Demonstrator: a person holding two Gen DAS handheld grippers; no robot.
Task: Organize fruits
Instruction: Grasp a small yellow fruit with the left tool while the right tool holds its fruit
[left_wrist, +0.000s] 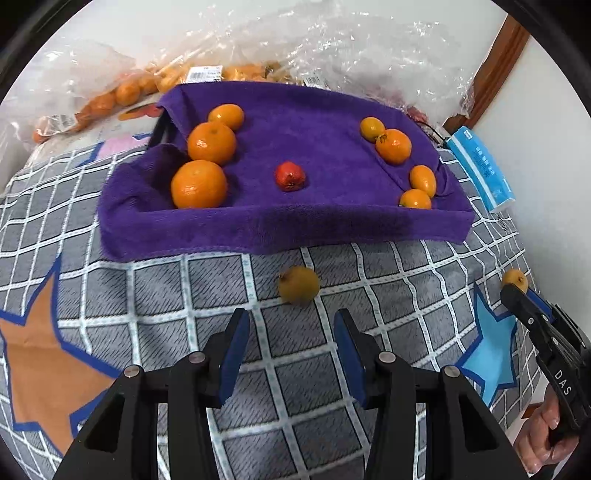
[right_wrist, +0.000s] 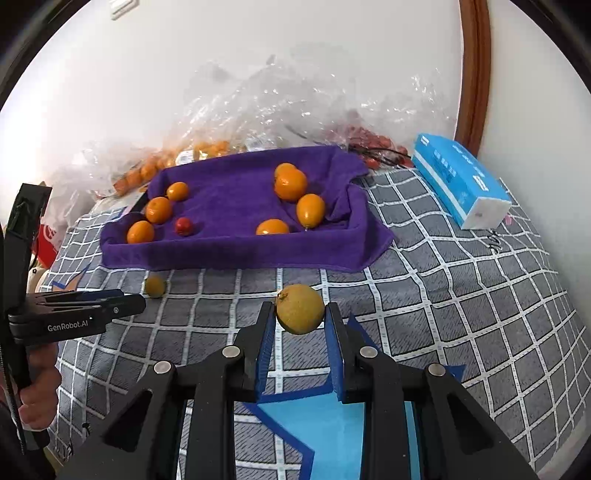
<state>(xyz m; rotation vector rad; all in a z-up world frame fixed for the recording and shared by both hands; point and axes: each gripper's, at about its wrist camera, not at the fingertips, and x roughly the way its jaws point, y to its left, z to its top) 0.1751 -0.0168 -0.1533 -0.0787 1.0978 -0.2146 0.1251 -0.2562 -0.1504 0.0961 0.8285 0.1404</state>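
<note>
A dull yellow fruit (right_wrist: 300, 309) sits clamped between the right tongs (right_wrist: 300, 314), stem end at ten o'clock. A second yellow fruit (left_wrist: 299, 285) lies loose on the checked cover just beyond the left tongs (left_wrist: 291, 325), at six o'clock of the purple towel-lined tray (left_wrist: 295, 221), which holds eight fruits: oranges (left_wrist: 198, 183) at nine and three o'clock, a small red fruit (left_wrist: 290, 176) in the centre.

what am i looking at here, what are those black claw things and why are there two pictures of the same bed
Each black claw is a hand-held gripper with a camera on it, so each picture looks along one claw's fingers. One picture is from the left gripper, open over a loose yellow fruit on the checked blanket. The other is from the right gripper, shut on a second yellow fruit. Beyond lies a purple towel over a tray, holding oranges and one small red fruit. Further back are bagged fruit and a blue tissue pack.
</note>
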